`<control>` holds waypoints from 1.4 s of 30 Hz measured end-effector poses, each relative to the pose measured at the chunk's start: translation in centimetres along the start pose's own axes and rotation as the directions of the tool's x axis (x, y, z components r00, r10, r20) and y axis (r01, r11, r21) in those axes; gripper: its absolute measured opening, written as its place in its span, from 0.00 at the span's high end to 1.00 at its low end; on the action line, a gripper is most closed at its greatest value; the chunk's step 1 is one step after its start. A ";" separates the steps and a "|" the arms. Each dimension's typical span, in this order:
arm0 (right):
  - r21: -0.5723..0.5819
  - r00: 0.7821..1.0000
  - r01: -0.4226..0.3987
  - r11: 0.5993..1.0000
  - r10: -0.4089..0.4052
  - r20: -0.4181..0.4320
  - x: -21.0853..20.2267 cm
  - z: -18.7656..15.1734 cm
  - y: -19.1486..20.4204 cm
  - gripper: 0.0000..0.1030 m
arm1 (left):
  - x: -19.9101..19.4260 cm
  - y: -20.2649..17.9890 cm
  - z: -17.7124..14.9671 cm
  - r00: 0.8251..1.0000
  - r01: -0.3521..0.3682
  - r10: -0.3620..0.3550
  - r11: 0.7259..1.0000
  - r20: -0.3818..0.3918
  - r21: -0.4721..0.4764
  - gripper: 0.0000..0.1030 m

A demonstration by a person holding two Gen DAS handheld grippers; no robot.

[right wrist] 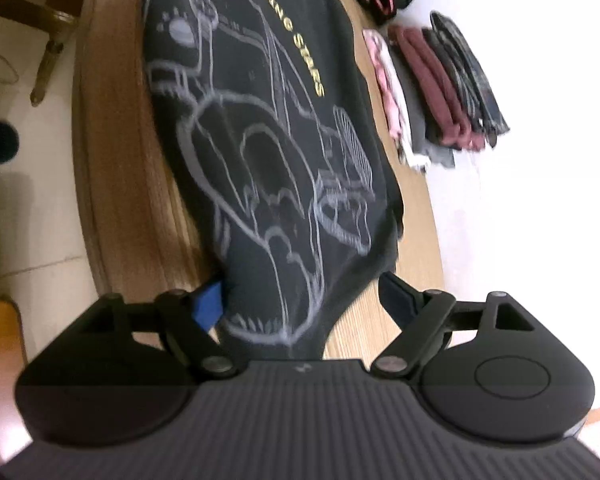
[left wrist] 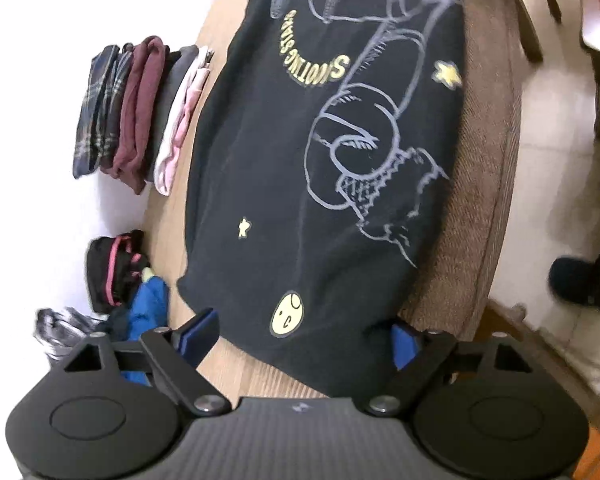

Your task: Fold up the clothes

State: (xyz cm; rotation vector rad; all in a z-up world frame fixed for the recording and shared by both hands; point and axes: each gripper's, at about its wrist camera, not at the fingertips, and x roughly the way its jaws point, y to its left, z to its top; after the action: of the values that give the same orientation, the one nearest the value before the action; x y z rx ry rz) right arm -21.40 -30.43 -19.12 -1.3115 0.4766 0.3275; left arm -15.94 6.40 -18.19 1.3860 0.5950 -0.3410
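Left wrist view shows the black printed sweatshirt (left wrist: 300,152) flat along the wooden bench (left wrist: 240,376) near its front edge. Left gripper (left wrist: 300,336) and right gripper (right wrist: 300,300) gape wide, straddling opposite ends, apparently gripping nothing. Pinch both thick, soft layers evenly before folding.

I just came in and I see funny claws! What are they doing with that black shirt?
Someone is folding clothes with a gripper in each hand. A black shirt lies spread on the table. The left gripper and right gripper are both open at opposite ends of it. A folded stack sits beside it.
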 end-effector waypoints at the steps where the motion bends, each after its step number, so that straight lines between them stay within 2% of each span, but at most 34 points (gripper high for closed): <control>1: -0.012 1.000 0.016 1.000 -0.016 0.003 0.1 -0.4 0.1 0.20 | -0.1 -0.4 0.0 1.000 -0.012 0.012 1.000 0.000 0.007 0.24; 2: -0.033 1.000 0.030 0.999 -0.030 0.004 0.3 -0.6 0.3 0.20 | -0.2 -0.6 0.2 1.000 -0.019 0.019 1.000 -0.007 0.012 0.25; 3: -0.054 0.999 0.036 0.998 -0.036 0.003 0.4 -0.6 0.5 0.20 | -0.2 -0.9 0.3 1.000 -0.025 0.025 1.000 -0.015 0.017 0.31; 4: -0.062 0.999 0.031 0.998 -0.032 -0.008 0.7 -0.4 0.4 0.22 | -0.3 -1.0 0.6 0.999 -0.022 0.022 1.000 -0.030 0.014 0.43; 5: -0.066 0.999 0.023 0.998 -0.024 -0.022 0.9 -0.2 0.3 0.25 | -0.3 -1.1 1.0 0.999 -0.017 0.017 1.000 -0.045 0.008 0.58; 6: -0.061 0.999 -0.003 0.998 0.001 -0.037 1.2 0.0 0.1 0.34 | -0.2 -1.3 1.2 0.997 -0.040 0.041 0.999 -0.064 0.015 0.88; 7: -0.053 0.998 -0.034 0.998 0.032 -0.052 1.4 0.2 -0.1 0.52 | 0.1 -1.2 1.4 0.996 -0.047 0.048 0.999 -0.071 0.010 0.88; 8: -0.059 0.995 -0.067 0.996 0.062 -0.071 1.9 0.4 -0.1 0.64 | 0.4 -1.0 1.5 0.996 -0.047 0.047 0.999 -0.075 0.001 0.89; 9: -0.086 0.994 -0.080 0.993 0.073 -0.083 2.3 0.4 0.3 0.87 | 0.6 -0.7 1.7 0.996 -0.047 0.046 0.999 -0.078 -0.009 0.91; 12: -0.150 0.995 -0.076 0.986 0.065 -0.080 3.1 0.2 1.3 0.88 | 1.3 0.2 2.1 0.996 -0.040 0.037 0.998 -0.080 -0.038 0.93; 15: -0.053 0.975 -0.207 0.977 0.201 -0.096 2.1 0.4 -1.5 0.89 | -1.5 3.7 2.4 0.999 0.000 -0.004 0.997 -0.044 -0.072 0.93; 17: 0.006 0.952 -0.305 0.952 0.306 -0.008 -1.8 0.2 -5.2 0.89 | -5.8 7.4 2.3 1.000 -0.005 0.006 0.998 0.012 -0.057 0.93; 19: 0.067 0.933 -0.358 0.931 0.354 0.059 -6.1 -0.2 -9.7 0.89 | -9.7 12.0 2.1 0.998 0.031 -0.028 0.997 0.056 -0.064 0.93; 22: 0.084 0.922 -0.383 0.920 0.374 0.100 -10.8 -0.9 -16.4 0.89 | -13.0 18.7 2.4 0.996 0.024 -0.021 0.999 0.086 -0.028 0.93; 25: 0.109 0.927 -0.369 0.923 0.357 0.116 -11.2 -1.4 -23.1 0.89 | -13.0 24.9 3.1 0.994 0.018 -0.014 0.999 0.112 -0.033 0.93; 27: 0.109 0.915 -0.399 0.910 0.389 0.107 -8.9 -1.1 -27.1 0.89 | -10.5 28.6 3.8 0.989 0.084 -0.076 0.995 0.127 -0.060 0.92; 28: 0.107 0.898 -0.437 0.893 0.428 0.098 -6.9 -0.6 -29.0 0.89 | -8.6 29.9 4.3 0.985 0.125 -0.117 0.990 0.124 -0.060 0.92; 31: 0.142 0.813 -0.578 0.804 0.582 0.014 2.4 1.5 -31.8 0.89 | 0.2 31.7 6.4 0.966 0.245 -0.243 0.969 0.090 -0.015 0.92; 33: 0.172 0.768 -0.621 0.765 0.637 -0.060 9.6 3.0 -31.3 0.89 | 7.4 31.8 7.5 0.937 0.344 -0.342 0.939 0.065 -0.013 0.92; 35: 0.232 0.745 -0.617 0.752 0.654 -0.136 17.4 4.3 -29.6 0.83 | 15.1 30.9 8.1 0.902 0.432 -0.432 0.901 0.026 -0.034 0.83; 36: 0.261 0.760 -0.570 0.779 0.621 -0.192 21.3 4.7 -28.4 0.70 | 18.4 29.9 8.1 0.899 0.435 -0.437 0.899 -0.025 -0.057 0.66; 37: 0.285 0.778 -0.506 0.814 0.573 -0.256 25.1 5.1 -27.2 0.61 | 21.8 29.1 8.1 0.910 0.393 -0.399 0.917 -0.110 -0.074 0.47; 38: 0.281 0.813 -0.418 0.864 0.494 -0.310 27.8 5.4 -26.4 0.60 | 24.1 29.2 7.2 0.912 0.364 -0.379 0.924 -0.157 -0.115 0.44; 39: 0.277 0.850 -0.331 0.902 0.413 -0.327 29.3 5.6 -26.2 0.60 | 26.1 29.5 6.2 0.910 0.339 -0.367 0.926 -0.193 -0.164 0.42; 40: 0.307 0.883 -0.258 0.916 0.352 -0.310 30.1 5.6 -26.6 0.51 | 28.0 29.8 5.1 0.905 0.312 -0.357 0.926 -0.229 -0.211 0.38; 41: 0.356 0.895 -0.222 0.908 0.334 -0.294 30.2 5.3 -27.0 0.42 | 28.7 30.3 3.7 0.889 0.321 -0.391 0.903 -0.238 -0.285 0.36; 42: 0.408 0.902 -0.196 0.892 0.327 -0.282 30.2 5.0 -27.3 0.24 | 29.0 30.8 2.2 0.869 0.337 -0.436 0.868 -0.235 -0.364 0.35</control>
State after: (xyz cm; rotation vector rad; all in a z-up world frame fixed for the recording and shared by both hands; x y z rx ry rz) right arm 18.66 -32.99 -10.60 -0.9297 0.9746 0.2183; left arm 25.11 12.83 -9.72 1.0077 1.1541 -0.3364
